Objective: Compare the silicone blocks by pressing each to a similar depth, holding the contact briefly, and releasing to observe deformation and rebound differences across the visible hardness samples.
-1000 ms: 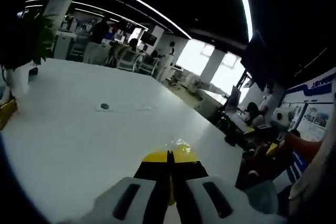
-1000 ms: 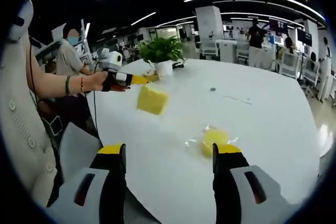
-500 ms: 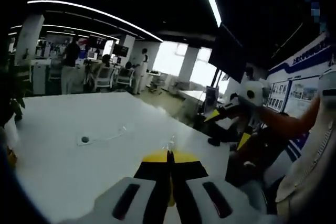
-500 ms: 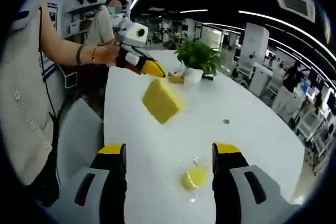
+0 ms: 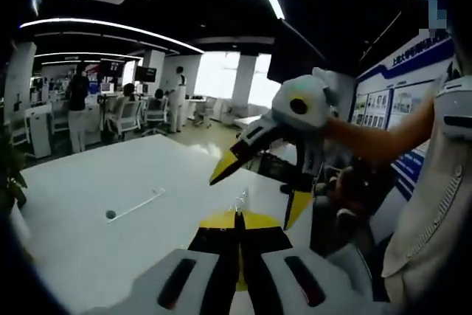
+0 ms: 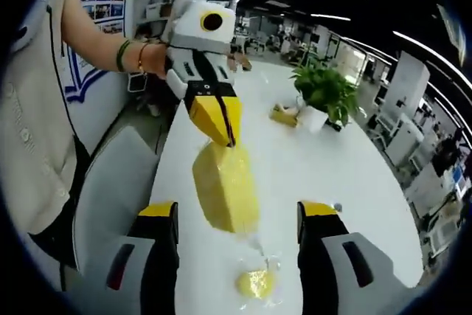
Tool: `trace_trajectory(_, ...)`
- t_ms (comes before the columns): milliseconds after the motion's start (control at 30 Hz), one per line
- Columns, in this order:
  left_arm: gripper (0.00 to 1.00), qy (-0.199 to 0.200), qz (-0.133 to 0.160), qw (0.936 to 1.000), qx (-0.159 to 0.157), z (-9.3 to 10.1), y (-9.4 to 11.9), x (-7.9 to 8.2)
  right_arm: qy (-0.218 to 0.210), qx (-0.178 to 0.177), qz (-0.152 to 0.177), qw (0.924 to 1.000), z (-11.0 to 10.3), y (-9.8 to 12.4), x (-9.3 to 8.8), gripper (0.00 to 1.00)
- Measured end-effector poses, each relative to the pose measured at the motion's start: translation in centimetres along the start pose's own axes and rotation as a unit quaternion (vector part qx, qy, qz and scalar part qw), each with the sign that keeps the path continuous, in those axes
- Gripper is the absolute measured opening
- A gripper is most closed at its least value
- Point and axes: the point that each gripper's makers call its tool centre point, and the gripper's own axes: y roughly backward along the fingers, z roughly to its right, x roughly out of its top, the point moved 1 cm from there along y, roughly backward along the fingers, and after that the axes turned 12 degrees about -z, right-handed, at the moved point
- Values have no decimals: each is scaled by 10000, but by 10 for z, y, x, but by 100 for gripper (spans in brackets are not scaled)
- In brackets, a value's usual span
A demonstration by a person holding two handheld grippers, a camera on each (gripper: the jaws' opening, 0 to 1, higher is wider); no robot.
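The left gripper is pressed together on the top edge of a yellow silicone block, which hangs in its plastic wrap above the white desk with its lower end near the surface; whether it touches cannot be told. In the left gripper view the same gripper's tips meet on the crinkled wrap. Further right, the right gripper is spread wide and holds nothing; from the other side it hovers open above the desk. Between its jaws, a smaller round yellow sample lies wrapped on the desk. A potted plant stands further back. No pressing seems under way: judging by this, the comparison is at an early stage, with both samples left to press, hold and release.
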Motion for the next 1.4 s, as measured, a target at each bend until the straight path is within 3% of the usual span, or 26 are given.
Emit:
trace_trajectory(67, 0, -39, -30, 10000, -32, -5, 0, 0, 72, 82, -75, 9999, -2, -7, 2, 59)
trace_trajectory(300, 0, -161, -39, 9997, -179, 10, -8, 5, 249, 487, -363, 9978, 0, -31, 2, 54)
trace_trajectory(600, 0, -333, 31, 9991, -256, 22, -10, 14, 273, 874, -478, 9946, -12, -40, 2, 43)
trace_trajectory(767, 0, -440, 48, 9985, -313, 29, -10, 17, 451, 870, -390, 9944, -17, -39, 5, 35)
trace_trajectory(933, 0, -567, 28, 9979, -327, 36, -9, 18, 179, 988, -389, 9942, -21, -36, 7, 31)
trace_trajectory(1067, 0, -656, 35, 9972, -347, 42, -8, 19, 499, 739, -335, 9955, -24, -33, 9, 25)
trace_trajectory(1400, 0, -859, 24, 9958, -328, 53, -6, 18, 305, 900, -769, 9925, -35, -30, 5, 11)
